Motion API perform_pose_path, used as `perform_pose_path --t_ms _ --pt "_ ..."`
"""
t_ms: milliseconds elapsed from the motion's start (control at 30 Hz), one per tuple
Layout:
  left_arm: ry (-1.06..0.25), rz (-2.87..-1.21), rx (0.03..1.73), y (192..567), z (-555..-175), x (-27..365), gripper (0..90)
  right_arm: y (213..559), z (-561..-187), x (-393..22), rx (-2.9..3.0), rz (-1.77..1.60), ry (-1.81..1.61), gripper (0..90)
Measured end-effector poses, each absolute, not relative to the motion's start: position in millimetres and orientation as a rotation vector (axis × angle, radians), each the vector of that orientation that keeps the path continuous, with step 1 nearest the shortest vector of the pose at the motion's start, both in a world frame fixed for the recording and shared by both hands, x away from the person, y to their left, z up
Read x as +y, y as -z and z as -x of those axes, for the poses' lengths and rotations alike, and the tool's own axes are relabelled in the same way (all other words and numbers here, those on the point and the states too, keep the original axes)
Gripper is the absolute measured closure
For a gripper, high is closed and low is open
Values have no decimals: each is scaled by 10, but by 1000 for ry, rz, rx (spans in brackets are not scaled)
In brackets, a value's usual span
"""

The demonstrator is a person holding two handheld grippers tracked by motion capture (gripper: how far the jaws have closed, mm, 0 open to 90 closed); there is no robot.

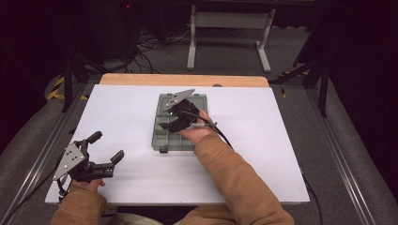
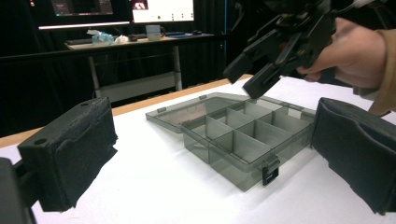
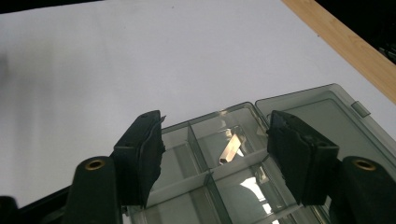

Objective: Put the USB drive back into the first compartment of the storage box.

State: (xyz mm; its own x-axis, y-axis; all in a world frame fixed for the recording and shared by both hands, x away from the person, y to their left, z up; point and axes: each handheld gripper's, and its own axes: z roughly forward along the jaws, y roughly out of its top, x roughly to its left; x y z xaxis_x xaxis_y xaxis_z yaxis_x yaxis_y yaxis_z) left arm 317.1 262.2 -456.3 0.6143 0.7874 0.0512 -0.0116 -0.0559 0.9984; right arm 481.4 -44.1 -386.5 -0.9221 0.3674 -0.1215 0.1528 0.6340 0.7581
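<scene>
right hand-held gripper, jaws apart, above open organizer box

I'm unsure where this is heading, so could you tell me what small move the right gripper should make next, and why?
Probably lower the right gripper straight down. Its jaws stand open above the open organizer box, framing a small metal piece lying in one compartment, not yet touching it. The left gripper waits open, apart from the box.

The left hand-held gripper rests low at the near left, jaws spread wide with nothing between them. Well to its right and farther out, the right hand-held gripper points down, jaws parted, its forearm reaching forward.
</scene>
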Motion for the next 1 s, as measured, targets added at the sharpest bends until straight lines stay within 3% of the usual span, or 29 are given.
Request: perform_pose_path --t_ms 533,1000 --pt "-741 -1502 683 4564 -3176 2616 11 3639 -4515 -784 2525 -404 -1237 302" --pt "-739 -1508 683 4570 -3182 2604 11 3555 -4166 -1329 2392 -447 -1315 140"
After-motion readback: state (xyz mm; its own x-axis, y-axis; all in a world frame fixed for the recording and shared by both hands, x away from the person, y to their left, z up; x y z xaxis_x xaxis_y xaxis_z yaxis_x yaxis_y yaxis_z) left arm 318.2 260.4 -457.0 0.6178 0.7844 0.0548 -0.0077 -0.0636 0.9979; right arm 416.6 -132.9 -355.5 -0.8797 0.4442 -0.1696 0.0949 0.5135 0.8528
